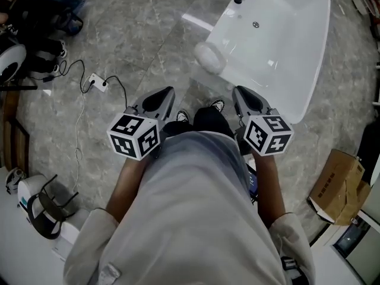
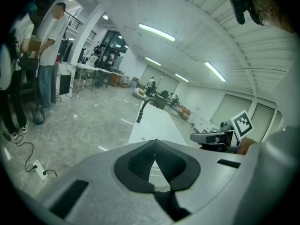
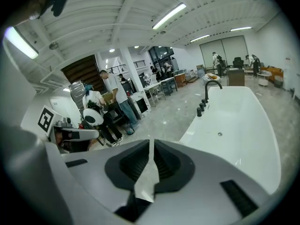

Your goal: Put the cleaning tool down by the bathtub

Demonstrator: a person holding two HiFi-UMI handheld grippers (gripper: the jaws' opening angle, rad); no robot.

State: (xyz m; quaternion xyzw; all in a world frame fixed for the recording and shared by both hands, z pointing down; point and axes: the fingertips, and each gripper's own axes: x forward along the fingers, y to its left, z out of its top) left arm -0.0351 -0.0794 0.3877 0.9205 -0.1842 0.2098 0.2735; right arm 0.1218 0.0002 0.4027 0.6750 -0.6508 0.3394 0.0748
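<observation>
jaws pinched together and empty on the left gripper [image 2: 154, 143]; right gripper [image 3: 150, 143] jaws a sliver apart, nothing between. pale rounded cleaning tool [image 1: 209, 57], i reckon, lies on the floor [image 1: 148, 34] beside the bathtub [image 1: 317, 58] corner, so placement looks done.

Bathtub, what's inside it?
Only a small round drain shows inside the bathtub; the rest is bare white. In the head view nothing covers its inside, so nothing seems hidden.

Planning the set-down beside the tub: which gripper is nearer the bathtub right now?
Right. The right gripper sits just short of the near rim of the bathtub; the left gripper is farther left, over the floor.
</observation>
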